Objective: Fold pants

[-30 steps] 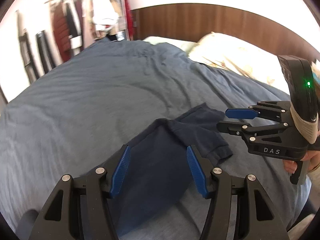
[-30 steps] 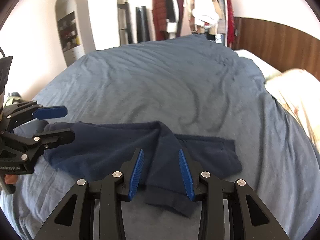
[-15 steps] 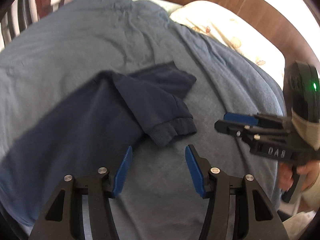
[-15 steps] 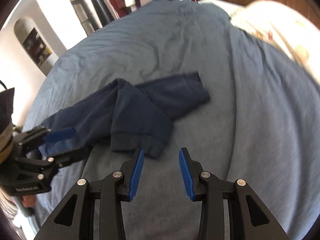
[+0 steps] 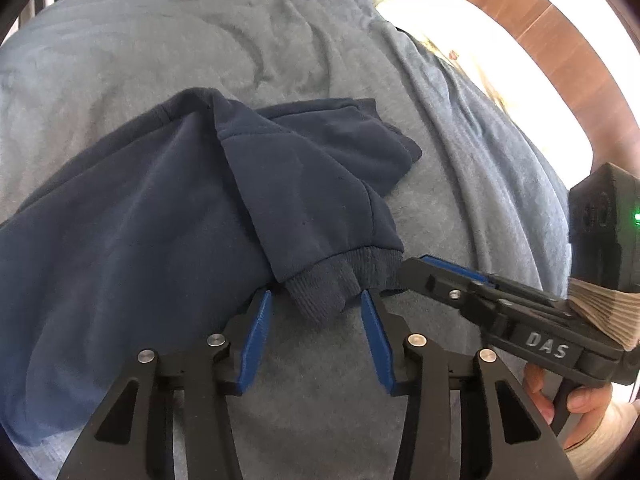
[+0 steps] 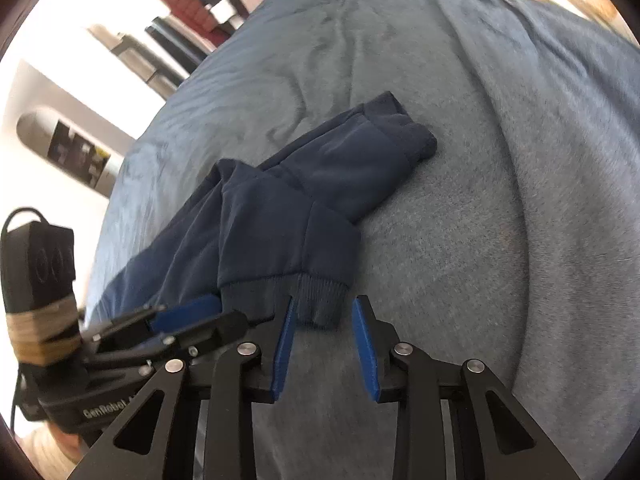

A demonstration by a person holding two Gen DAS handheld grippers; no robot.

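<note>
Navy pants [image 5: 160,220] lie on the grey-blue bedspread [image 5: 160,40], one leg folded over the other. The folded leg ends in a ribbed cuff [image 5: 340,280] close to me. My left gripper [image 5: 316,300] points down at that cuff; its jaws are closing, and the cuff's lower corner lies between the blue pads, untouched. My right gripper [image 6: 325,306] straddles the same cuff [image 6: 316,296] from the other end. Its jaws are closing too, with no firm pinch showing. Each gripper shows in the other's view: the right [image 5: 416,272], the left [image 6: 212,316].
A cream pillow [image 5: 480,40] and a wooden headboard [image 5: 540,12] lie beyond the pants. A clothes rack [image 6: 192,4] and a wall niche [image 6: 72,148] stand past the bed's far side. A person's hand [image 5: 580,396] holds the right gripper.
Both grippers have dropped toward the bed and tipped downward. The ribbed cuff, earlier ahead of the fingertips, now sits between them. Both pairs of jaws have narrowed.
</note>
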